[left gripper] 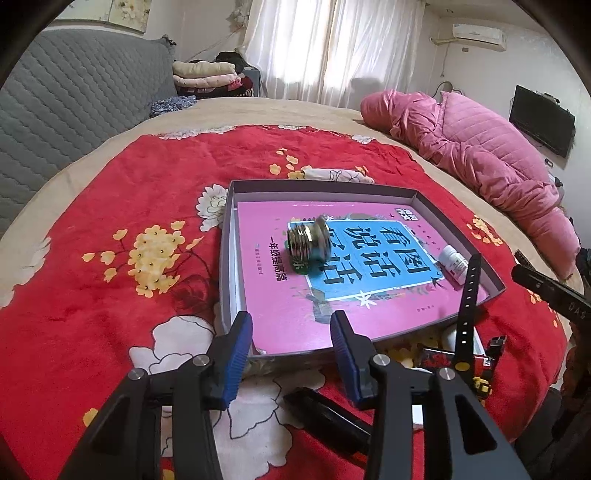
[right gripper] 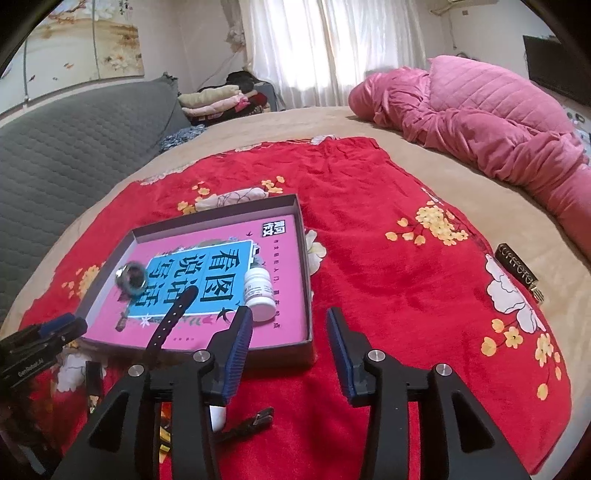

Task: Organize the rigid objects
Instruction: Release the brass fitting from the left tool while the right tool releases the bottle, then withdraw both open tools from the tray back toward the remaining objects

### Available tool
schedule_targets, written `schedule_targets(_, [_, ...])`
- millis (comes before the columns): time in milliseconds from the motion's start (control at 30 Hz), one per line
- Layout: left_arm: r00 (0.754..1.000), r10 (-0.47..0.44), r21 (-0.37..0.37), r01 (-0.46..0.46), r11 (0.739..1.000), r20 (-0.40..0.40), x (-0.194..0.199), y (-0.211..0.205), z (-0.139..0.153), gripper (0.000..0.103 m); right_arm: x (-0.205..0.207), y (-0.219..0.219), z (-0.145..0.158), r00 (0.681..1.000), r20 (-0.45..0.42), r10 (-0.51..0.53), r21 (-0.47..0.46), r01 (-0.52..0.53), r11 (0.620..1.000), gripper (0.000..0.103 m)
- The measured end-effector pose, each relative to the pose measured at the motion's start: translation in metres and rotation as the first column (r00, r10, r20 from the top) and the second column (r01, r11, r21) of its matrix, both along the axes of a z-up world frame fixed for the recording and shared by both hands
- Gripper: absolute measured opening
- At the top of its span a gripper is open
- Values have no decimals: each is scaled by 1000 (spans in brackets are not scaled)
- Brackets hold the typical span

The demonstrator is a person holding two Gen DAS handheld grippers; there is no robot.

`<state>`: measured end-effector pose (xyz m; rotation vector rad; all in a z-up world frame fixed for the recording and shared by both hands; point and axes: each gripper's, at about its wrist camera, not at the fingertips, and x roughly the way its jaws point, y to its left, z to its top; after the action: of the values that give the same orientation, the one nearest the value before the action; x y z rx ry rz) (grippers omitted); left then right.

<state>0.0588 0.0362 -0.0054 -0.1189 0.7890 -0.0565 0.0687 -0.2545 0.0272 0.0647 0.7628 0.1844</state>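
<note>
A home bedroom is shown: a wide bed (right gripper: 424, 125) is covered by a red floral plush blanket (right gripper: 369, 258), a rolled pink quilted duvet (right gripper: 480, 125) is laid on it, and white sheer curtains (left gripper: 332, 44) are hung behind.

Red floral blanket (left gripper: 110, 221) is covering the beige bed (right gripper: 424, 155). Pink quilted duvet (left gripper: 480, 158) is lying bunched along the far right side. Folded clothes (left gripper: 205, 75) are sitting stacked beside the grey quilted headboard (left gripper: 74, 96). White curtains (left gripper: 332, 44) are hanging at the window; air conditioner (left gripper: 478, 35) and TV (left gripper: 541, 120) are hanging on the wall.
</note>
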Motion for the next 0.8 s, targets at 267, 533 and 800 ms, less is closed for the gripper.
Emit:
schedule_targets(267, [1000,10,17,-10,1000,8,-11,-6,8,54,-8,5,5,1000,20,23,-10,-22,1000,54])
schedule_targets(533, [1000,17,27,-17,999,10,-18,-11,15,54,-12,3,10,999,33,23,-5,-22,1000,57])
schedule_targets(800, [1000,17,38,-18,999,6,-23,-19,19,54,-15,3,12,999,37,26,-1,-26,1000,60])
